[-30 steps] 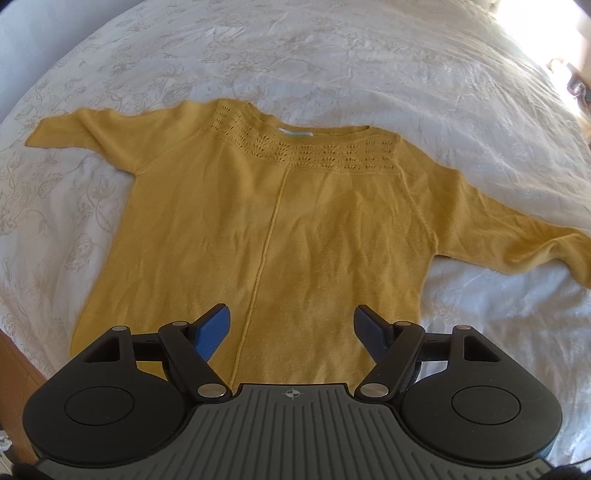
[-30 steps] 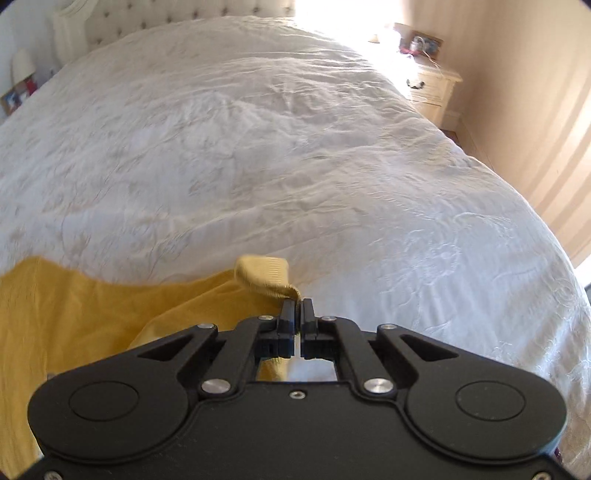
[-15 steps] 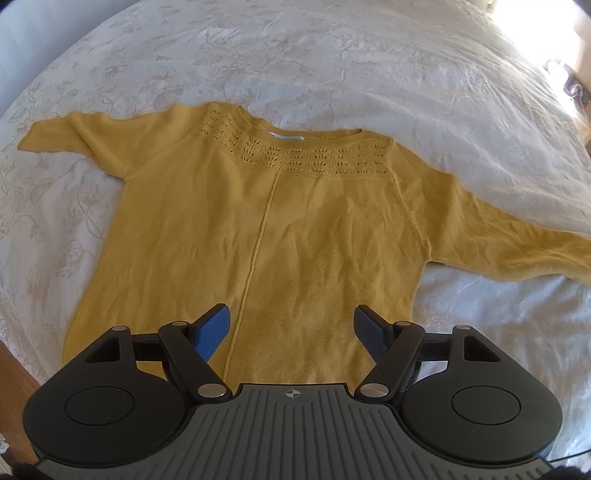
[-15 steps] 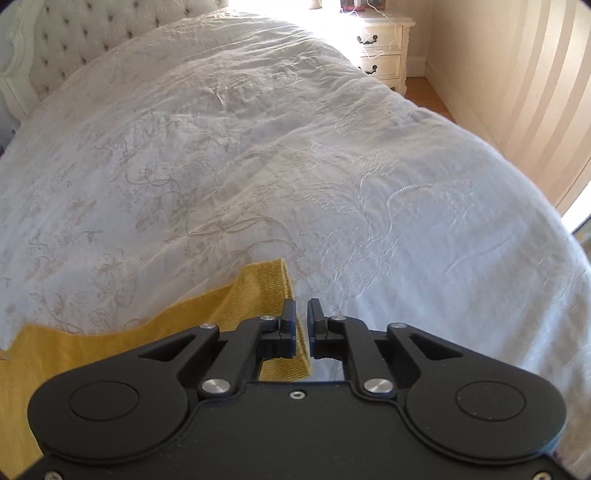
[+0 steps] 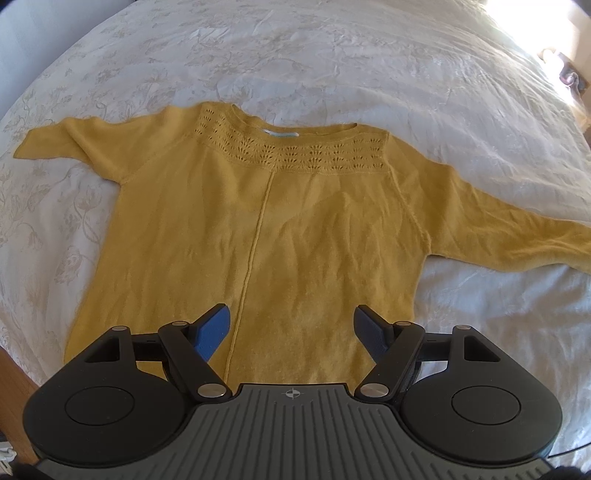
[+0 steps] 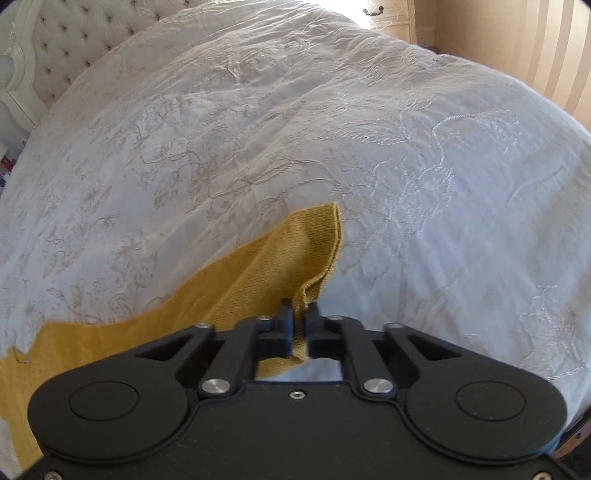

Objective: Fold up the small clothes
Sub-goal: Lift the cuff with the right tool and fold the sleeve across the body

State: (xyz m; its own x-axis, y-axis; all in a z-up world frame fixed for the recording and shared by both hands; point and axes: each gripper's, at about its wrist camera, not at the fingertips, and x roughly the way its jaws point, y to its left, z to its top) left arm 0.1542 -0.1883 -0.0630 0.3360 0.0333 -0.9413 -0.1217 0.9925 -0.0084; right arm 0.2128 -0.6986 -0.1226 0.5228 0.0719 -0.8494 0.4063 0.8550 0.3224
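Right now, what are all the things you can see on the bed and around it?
sweater: one, mustard yellow, spread flat face up on the bedspread, sleeves out to both sides
sleeve cuff: one, mustard yellow, end of the sweater's sleeve, resting on the bedspread
bedspread: one, white with embroidered flowers, covering the bed
headboard: one, white, tufted, at the far end of the bed
nightstand: one, cream, beside the bed, mostly washed out by sunlight
wall: striped beige, beyond the bed
left tongs: one, black with blue pads, open above the sweater's hem, holding nothing
right tongs: one, black, pinching the cuff edge
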